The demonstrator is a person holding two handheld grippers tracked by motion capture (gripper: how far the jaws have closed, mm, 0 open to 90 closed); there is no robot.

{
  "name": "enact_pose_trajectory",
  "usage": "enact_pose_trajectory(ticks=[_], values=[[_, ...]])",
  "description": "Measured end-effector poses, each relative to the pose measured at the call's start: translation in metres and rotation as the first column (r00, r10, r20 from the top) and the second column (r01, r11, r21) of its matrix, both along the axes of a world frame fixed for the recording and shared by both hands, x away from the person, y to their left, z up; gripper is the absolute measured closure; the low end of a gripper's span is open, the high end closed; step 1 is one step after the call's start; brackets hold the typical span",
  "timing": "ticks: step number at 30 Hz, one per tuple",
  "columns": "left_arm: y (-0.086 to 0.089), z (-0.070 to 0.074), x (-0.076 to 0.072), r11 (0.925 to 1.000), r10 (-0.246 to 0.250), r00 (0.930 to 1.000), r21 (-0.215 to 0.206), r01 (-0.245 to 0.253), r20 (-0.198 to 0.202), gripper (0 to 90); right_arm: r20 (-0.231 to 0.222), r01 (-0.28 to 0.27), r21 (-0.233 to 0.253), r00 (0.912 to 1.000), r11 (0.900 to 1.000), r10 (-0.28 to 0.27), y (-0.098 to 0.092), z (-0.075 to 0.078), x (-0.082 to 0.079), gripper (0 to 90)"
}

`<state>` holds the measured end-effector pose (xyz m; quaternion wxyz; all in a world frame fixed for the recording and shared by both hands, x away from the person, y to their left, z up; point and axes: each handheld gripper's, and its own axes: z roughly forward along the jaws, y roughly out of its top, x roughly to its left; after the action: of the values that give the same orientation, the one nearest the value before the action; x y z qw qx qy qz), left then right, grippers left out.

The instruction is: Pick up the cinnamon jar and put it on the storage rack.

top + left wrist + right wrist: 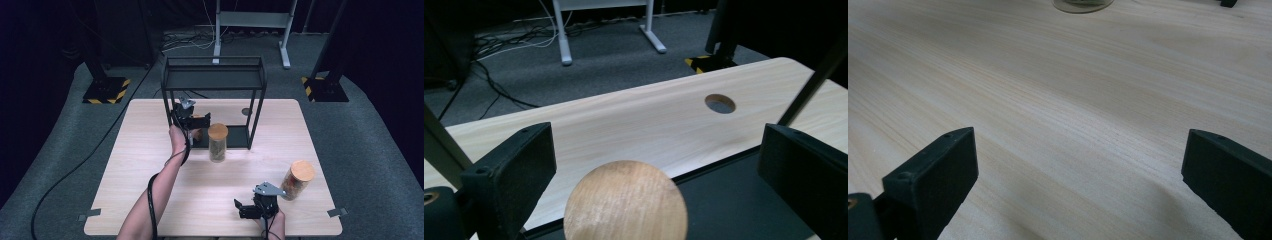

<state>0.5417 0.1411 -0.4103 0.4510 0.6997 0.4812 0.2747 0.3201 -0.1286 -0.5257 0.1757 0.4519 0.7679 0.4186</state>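
A jar with a round wooden lid (625,205) stands on the black bottom shelf (734,200) of a black metal rack (214,77). My left gripper (659,160) is open, its jaws wide apart on either side of that lid and not touching it. In the high view the left gripper (199,121) reaches into the rack's lower level, with that jar (198,134) just below it. A second lidded jar (218,142) stands on the table in front of the rack. A third jar (297,180) stands at the right. My right gripper (241,209) is open near the front edge.
The right gripper (1078,165) hovers low over bare wood, with a jar's glass base (1083,4) far ahead. The rack's thin posts (256,117) flank the left gripper. A round hole (720,103) pierces the tabletop behind the rack.
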Motion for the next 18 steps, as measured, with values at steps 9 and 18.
enact_pose_trajectory(ticks=[9, 18], values=[[-0.001, 0.016, -0.012, 0.9987, -0.051, 0.9986, -0.003, 0.051, -0.016, 0.0, 0.001, 0.001, 0.001, 1.0000, 1.000, -0.001, 0.000, 0.000, 0.000, 0.9], [-0.001, 0.024, -0.035, 0.9948, -0.098, 0.9952, 0.029, 0.098, 0.003, 0.0, 0.001, 0.000, -0.001, 1.0000, 1.000, 0.000, 0.000, 0.000, 0.000, 0.7]])
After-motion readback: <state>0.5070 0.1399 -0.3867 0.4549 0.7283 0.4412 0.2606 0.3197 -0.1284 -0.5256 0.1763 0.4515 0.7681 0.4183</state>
